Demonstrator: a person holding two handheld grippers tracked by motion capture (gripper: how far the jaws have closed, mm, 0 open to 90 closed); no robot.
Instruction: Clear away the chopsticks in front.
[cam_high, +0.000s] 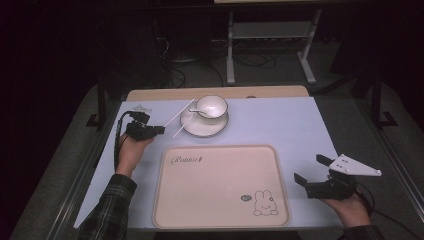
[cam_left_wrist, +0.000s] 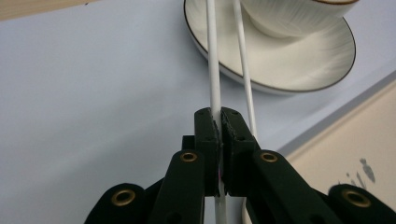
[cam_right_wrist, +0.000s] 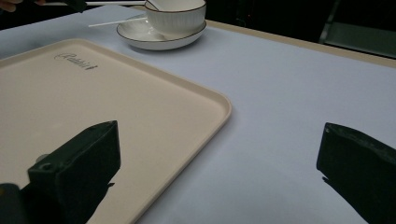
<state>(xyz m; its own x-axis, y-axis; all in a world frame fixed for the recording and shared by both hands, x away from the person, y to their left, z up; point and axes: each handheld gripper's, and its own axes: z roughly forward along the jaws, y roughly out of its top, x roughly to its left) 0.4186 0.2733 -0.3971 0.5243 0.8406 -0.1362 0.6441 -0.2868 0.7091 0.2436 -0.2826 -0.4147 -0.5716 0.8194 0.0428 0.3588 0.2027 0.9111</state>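
My left gripper (cam_high: 161, 129) (cam_left_wrist: 219, 122) is shut on a thin white chopstick (cam_high: 177, 113) (cam_left_wrist: 213, 70), which points up toward the white bowl (cam_high: 211, 106) (cam_left_wrist: 289, 14). A second white chopstick (cam_high: 181, 127) (cam_left_wrist: 243, 60) lies just beside it with its far end resting on the white plate (cam_high: 202, 129) (cam_left_wrist: 289, 65) under the bowl. A white spoon (cam_high: 192, 111) sits in the bowl. My right gripper (cam_high: 309, 168) (cam_right_wrist: 219, 154) stands open over bare table to the right of the tray, with nothing between its jaws.
A beige tray (cam_high: 220, 185) (cam_right_wrist: 93, 93) with a rabbit print lies at the front centre of the pale blue table top (cam_high: 280, 125). Beyond the table's far edge are a dark floor, cables and a metal stand (cam_high: 270, 45).
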